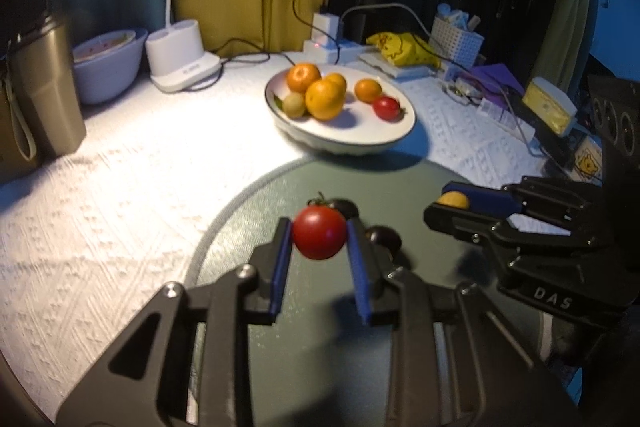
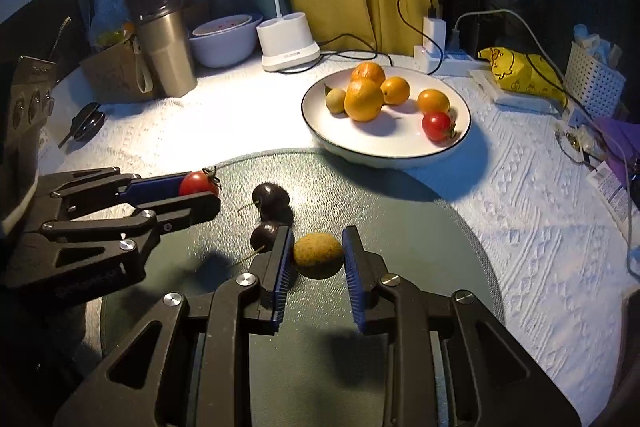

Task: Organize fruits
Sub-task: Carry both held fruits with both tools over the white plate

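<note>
The left gripper (image 1: 319,233) clamps a red tomato (image 1: 319,233) above the green mat (image 1: 280,367); the right gripper (image 2: 319,255) clamps a small brownish-yellow fruit (image 2: 319,255), near two dark cherries (image 2: 271,197).

Home table, desk lamp (image 2: 288,43), fruit plate (image 2: 316,131)

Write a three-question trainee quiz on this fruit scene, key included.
1. True or false: the left gripper grips a red tomato.
2. What does the right gripper hold? A) orange B) yellow-green fruit C) cherry
3. How many dark cherries lie on the green mat?

Key: 1 true. 2 B, the yellow-green fruit. 3 two: cherry, cherry.
</note>
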### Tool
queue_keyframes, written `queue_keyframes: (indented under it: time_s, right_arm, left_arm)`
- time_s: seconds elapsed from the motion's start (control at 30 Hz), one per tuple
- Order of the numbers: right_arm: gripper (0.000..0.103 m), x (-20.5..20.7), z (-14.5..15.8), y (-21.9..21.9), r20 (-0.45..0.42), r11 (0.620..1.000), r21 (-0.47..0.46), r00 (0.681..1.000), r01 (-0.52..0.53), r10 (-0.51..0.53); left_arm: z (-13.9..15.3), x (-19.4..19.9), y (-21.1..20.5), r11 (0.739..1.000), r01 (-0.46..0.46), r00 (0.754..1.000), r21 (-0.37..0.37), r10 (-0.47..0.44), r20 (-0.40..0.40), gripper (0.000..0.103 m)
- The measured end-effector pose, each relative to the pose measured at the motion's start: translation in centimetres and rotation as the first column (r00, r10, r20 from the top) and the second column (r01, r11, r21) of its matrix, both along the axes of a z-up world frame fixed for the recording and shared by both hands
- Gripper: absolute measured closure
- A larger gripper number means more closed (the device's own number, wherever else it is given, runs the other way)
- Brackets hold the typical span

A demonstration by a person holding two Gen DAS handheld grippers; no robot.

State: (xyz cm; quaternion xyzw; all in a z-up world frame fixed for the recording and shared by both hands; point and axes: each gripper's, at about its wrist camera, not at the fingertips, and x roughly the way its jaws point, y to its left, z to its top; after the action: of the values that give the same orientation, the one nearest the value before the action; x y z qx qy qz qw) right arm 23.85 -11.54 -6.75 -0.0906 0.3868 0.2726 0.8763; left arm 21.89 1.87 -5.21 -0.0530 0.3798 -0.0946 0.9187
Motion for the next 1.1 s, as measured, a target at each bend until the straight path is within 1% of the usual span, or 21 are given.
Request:
queue_keyframes:
  time_s: [0.33,0.6,1.1]
  right_arm:
    - [0.076,1.5,1.4,-0.7,0.028,1.0,0.015,1.0,0.01,-0.01]
    - [0.076,3.3,2.1,-1.4,0.038,0.999,0.027,0.999,0.02,-0.021]
    - [0.076,7.7,1.8,-2.4,0.031,0.999,0.039,0.999,0.037,-0.038]
  left_arm:
    - [1.4,1.6,-0.3,1.0,0.006,1.0,0.011,-0.006,0.023,0.075]
    - [1.8,3.4,-0.8,1.0,0.018,0.999,0.02,-0.019,0.025,0.075]
    - [1.1,7.8,-1.7,0.999,0.039,0.999,0.027,-0.039,0.007,0.075]
